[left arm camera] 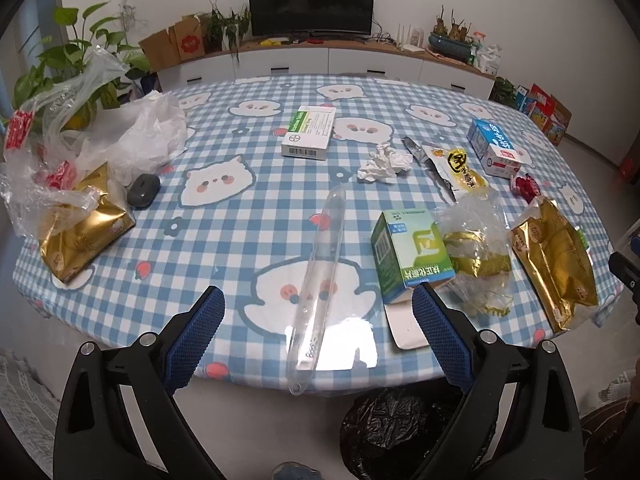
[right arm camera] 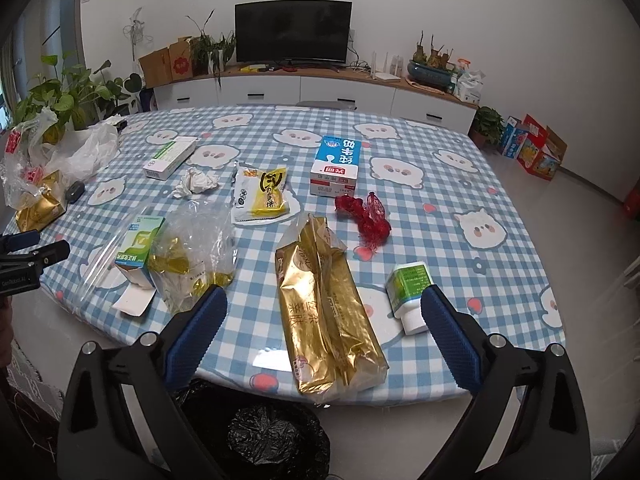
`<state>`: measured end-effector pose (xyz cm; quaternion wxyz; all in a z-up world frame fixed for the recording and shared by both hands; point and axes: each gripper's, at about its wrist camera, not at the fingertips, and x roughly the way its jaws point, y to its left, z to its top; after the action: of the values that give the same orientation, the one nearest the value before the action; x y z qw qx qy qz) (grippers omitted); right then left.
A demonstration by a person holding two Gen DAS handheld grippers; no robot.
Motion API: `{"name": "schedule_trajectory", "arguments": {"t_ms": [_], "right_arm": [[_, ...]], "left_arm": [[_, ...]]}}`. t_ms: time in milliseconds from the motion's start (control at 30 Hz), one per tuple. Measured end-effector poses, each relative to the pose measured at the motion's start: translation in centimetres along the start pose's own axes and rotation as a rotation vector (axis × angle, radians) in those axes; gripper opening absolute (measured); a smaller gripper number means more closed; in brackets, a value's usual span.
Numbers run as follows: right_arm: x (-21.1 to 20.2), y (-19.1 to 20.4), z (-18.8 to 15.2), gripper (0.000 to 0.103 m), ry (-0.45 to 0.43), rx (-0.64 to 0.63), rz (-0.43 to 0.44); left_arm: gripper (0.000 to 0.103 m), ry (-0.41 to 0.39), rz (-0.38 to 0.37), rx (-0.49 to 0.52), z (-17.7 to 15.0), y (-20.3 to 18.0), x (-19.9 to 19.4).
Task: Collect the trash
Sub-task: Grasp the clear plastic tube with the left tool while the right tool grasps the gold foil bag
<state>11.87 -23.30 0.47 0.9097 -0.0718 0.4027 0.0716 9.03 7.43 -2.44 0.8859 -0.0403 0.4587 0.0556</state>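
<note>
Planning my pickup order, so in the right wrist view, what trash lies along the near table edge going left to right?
Green carton → clear crumpled bag → long gold wrapper → small green-and-white bottle.

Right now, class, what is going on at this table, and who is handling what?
A person holds a hand-held gripper in each hand over a checked tablecloth strewn with trash. The left hand-held gripper is open above a clear plastic tube, not gripping it. The right hand-held gripper is open over a gold foil wrapper, also not gripping. Nothing is held. A bin lined with a black bag waits below the table edge.
</note>
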Motion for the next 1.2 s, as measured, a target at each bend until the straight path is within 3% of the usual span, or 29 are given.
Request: {"name": "schedule_trajectory", "arguments": {"t_ms": [200,433,700,1100,1200], "right_arm": [[4.6,-1.0,2.0,0.085,0.102,0.040,0.073],[7.8,-0.4,2.4,0.080,0.165,0.020,0.078],[10.8,-0.5,1.3,0.060,0.276,0.039,0.099],[12.3,-0.5,0.5,0.029,0.340,0.051,0.092],[12.6,-0.6,0.3,0.015,0.345,0.057,0.085]], "left_arm": [[0.088,0.072,-0.031,-0.037,2.0,1.6,4.3],[0.085,0.139,-0.007,-0.019,3.3,2.1,8.6],[0.077,0.202,0.033,0.000,3.4,1.4,11.1],[0.049,0.256,0.037,0.022,2.7,-0.1,12.1],[0.040,0.254,0.041,0.018,2.8,-0.4,12.0]]}}
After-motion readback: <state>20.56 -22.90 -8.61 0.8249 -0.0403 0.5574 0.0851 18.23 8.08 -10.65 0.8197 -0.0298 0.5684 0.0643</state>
